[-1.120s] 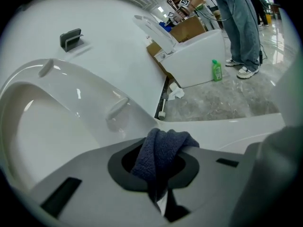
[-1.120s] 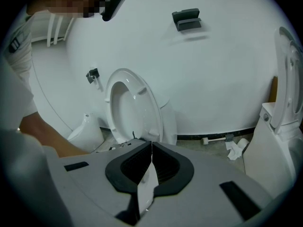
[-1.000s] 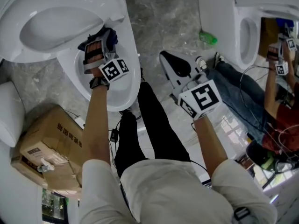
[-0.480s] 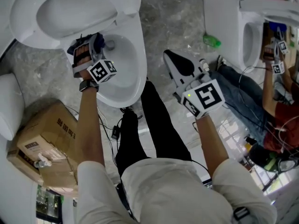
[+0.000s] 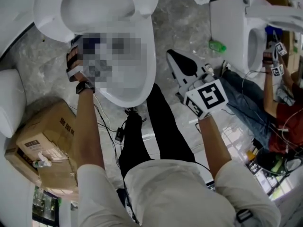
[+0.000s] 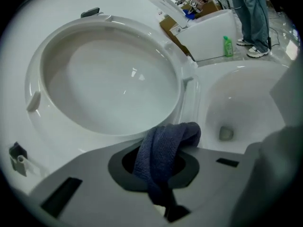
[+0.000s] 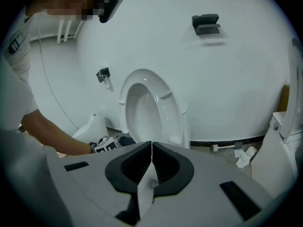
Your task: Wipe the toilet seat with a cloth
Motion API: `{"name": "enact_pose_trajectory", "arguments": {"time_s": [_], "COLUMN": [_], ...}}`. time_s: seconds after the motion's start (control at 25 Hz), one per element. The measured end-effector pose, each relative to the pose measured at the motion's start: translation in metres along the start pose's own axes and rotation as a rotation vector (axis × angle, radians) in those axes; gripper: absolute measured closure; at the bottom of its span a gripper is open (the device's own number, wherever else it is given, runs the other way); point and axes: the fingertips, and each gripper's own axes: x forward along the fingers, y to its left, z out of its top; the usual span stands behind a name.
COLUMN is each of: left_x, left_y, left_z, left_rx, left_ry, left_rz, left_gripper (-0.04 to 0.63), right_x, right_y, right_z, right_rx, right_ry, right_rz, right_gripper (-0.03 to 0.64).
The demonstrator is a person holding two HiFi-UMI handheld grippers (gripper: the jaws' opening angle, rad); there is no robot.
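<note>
White short-sleeved shirt (image 5: 180, 193), black trousers (image 5: 163, 131), dark wristwatch (image 5: 83, 87), black-and-white marker cube (image 5: 209, 98) on grey right gripper (image 5: 171, 58).

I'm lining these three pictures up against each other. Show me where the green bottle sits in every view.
Head view: green bottle on the floor, upper right, beside the second toilet.
Left gripper view: green bottle near the top right, in front of that toilet.
Right gripper view: not in it.
Shared landmark: the raised toilet seat, top left in the head view, left and centre in the left gripper view, centre in the right gripper view.
</note>
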Motion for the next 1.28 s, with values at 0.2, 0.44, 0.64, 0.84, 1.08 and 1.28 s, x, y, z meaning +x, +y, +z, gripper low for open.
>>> {"name": "enact_pose_trajectory", "arguments": {"time_s": [0.2,0.44,0.64,0.84,1.08,1.28], "left_x": [-0.007,-0.019,-0.029,-0.034,-0.038,-0.044], "left_y": [0.023,0.040,0.050,0.070,0.089,0.107], "left_z": [-0.007,-0.005,-0.005,-0.006,-0.008,-0.004], "left_rx": [0.010,-0.031,-0.035,-0.061,-0.057,-0.083], "left_ry": [-0.017,-0.043,-0.049,-0.038,-0.014,-0.004], "left_rz": [0.023,0.057,0.058,0.086,0.085,0.108], "left_gripper": [0.566,0.566,0.566,0.566,0.566,0.566], "right_x": [0.004,0.010,0.007,0.002,-0.009,-0.011], "right_y": [0.015,0.028,0.030,0.032,0.033,0.035], "right_z": [0.002,0.023,0.046,0.060,0.071,0.085], "right_rx": [-0.002,-0.031,-0.053,-0.058,-0.059,-0.083], "right_ry": [0.003,-0.018,-0.054,-0.073,-0.086,-0.089], "right_rz": [0.010,0.018,0.013,0.006,0.002,0.016], "right_gripper": [0.588,0.588,0.588,0.588,0.588,0.588]}}
